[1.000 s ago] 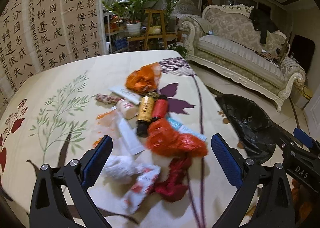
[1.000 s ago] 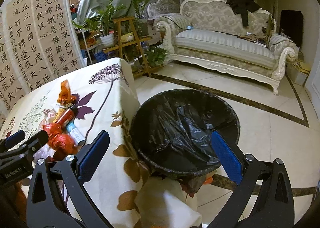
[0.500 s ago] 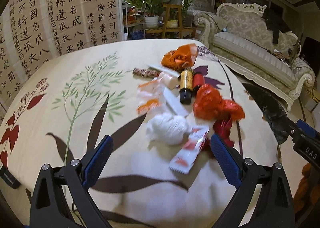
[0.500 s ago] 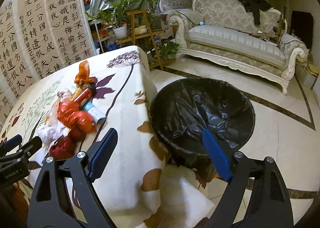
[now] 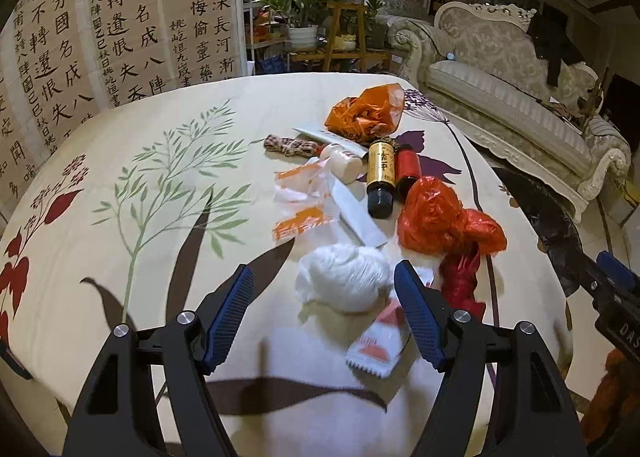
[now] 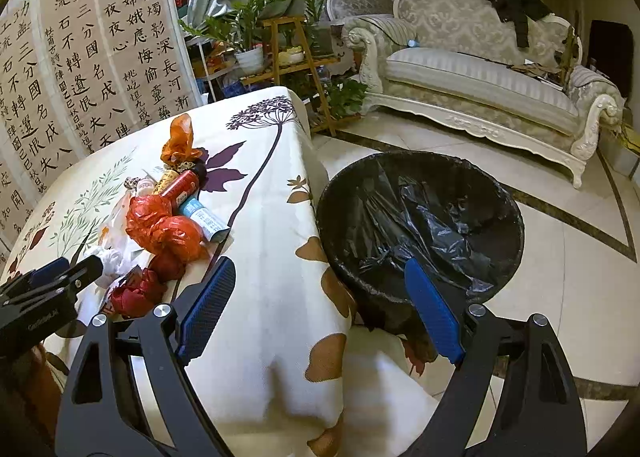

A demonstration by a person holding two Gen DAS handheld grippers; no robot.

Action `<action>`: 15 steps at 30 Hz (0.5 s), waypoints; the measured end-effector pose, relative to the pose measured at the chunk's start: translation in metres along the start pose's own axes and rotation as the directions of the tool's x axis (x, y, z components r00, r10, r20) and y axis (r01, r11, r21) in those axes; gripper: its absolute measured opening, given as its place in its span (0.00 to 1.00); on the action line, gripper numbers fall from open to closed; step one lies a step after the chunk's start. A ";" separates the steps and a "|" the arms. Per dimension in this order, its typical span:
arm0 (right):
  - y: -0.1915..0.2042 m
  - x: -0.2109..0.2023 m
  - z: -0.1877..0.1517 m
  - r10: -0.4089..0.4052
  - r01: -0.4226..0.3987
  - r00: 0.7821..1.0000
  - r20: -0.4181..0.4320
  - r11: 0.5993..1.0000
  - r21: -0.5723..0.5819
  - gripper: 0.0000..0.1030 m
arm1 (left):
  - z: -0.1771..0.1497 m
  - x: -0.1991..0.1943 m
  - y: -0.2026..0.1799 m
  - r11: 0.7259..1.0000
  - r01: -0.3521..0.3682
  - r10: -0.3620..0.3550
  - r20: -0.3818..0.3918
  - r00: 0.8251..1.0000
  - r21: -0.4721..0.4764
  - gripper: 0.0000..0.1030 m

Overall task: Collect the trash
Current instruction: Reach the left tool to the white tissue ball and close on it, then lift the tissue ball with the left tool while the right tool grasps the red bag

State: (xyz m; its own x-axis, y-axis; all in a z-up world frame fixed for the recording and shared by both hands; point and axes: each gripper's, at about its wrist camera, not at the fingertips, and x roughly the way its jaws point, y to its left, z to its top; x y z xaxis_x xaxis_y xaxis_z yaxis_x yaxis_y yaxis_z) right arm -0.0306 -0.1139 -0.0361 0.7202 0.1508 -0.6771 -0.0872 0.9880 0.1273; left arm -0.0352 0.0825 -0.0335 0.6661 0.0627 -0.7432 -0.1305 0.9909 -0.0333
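Note:
A heap of trash lies on the flower-print tablecloth [image 5: 120, 257]: a white crumpled wad [image 5: 344, 277], a red-and-white wrapper [image 5: 380, 341], a red plastic bag [image 5: 444, 221], a dark red crumpled piece [image 5: 460, 281], an orange bag [image 5: 364, 113], a gold bottle [image 5: 380, 173] and a red bottle [image 5: 408, 169]. My left gripper [image 5: 324, 317] is open and empty, just short of the white wad. My right gripper [image 6: 320, 309] is open and empty, over the table edge next to the black-lined trash bin [image 6: 420, 225]. The red bag [image 6: 160, 229] shows there too.
The bin stands on the tiled floor [image 6: 560, 297] just off the table's right edge. An ornate sofa [image 6: 480, 77], a wooden plant stand [image 6: 288, 57] and a calligraphy screen [image 5: 100, 37] stand behind the table.
My left gripper has swung left and closed in on the white wad, its jaws somewhat narrower. My right gripper has shifted left toward the table edge, with the bin now to its right.

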 end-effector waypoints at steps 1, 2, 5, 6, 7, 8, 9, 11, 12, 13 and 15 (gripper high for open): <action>0.001 0.001 0.000 0.000 0.000 1.000 -0.003 1.000 0.000 0.82 | 0.001 0.004 -0.001 1.000 0.003 -0.003 -0.008 1.000 0.002 0.69; 0.001 0.002 0.000 0.001 -0.001 1.000 -0.006 1.000 0.000 0.82 | 0.001 0.006 -0.001 1.000 0.006 -0.006 -0.016 1.000 0.004 0.69; 0.002 0.004 0.001 0.004 -0.004 1.000 -0.013 1.000 -0.003 0.82 | -0.001 0.013 0.000 0.999 0.040 -0.040 -0.041 0.998 0.005 0.55; 0.002 0.005 0.000 0.004 -0.004 1.000 -0.015 1.000 -0.005 0.82 | -0.002 0.014 0.002 0.998 0.067 -0.067 -0.048 0.997 0.000 0.47; 0.003 0.006 0.001 0.004 -0.004 1.000 -0.017 1.000 -0.007 0.82 | -0.004 0.015 0.003 0.996 0.085 -0.085 -0.052 0.995 -0.007 0.44; 0.004 0.007 0.001 0.004 -0.004 1.000 -0.020 1.000 -0.009 0.82 | -0.005 0.015 0.003 0.996 0.089 -0.090 -0.051 0.995 -0.008 0.43; 0.005 0.008 0.001 0.005 -0.005 1.000 -0.022 1.000 -0.009 0.82 | -0.005 0.014 0.003 0.996 0.090 -0.090 -0.048 0.995 -0.004 0.40; 0.007 0.010 0.002 0.008 -0.009 1.000 -0.027 1.000 -0.012 0.82 | -0.006 0.012 0.001 0.996 0.087 -0.086 -0.041 0.995 0.009 0.38; 0.009 0.011 0.003 0.011 -0.011 1.000 -0.029 1.000 -0.015 0.82 | -0.006 0.010 0.001 0.996 0.085 -0.084 -0.036 0.996 0.010 0.37; 0.010 0.011 0.003 0.012 -0.013 0.999 -0.029 1.000 -0.018 0.82 | -0.006 0.009 0.001 0.996 0.085 -0.085 -0.033 0.996 0.010 0.36; 0.013 0.012 0.005 0.016 -0.017 0.999 -0.027 1.000 -0.026 0.82 | -0.004 0.006 0.003 0.996 0.085 -0.085 -0.024 0.996 0.005 0.36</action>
State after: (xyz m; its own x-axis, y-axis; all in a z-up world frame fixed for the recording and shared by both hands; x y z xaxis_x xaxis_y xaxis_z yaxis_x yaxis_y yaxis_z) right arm -0.0202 -0.0990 -0.0390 0.6996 0.1678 -0.6946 -0.1171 0.9858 0.1202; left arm -0.0347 0.0853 -0.0411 0.6567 -0.0249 -0.7537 -0.0694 0.9932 -0.0933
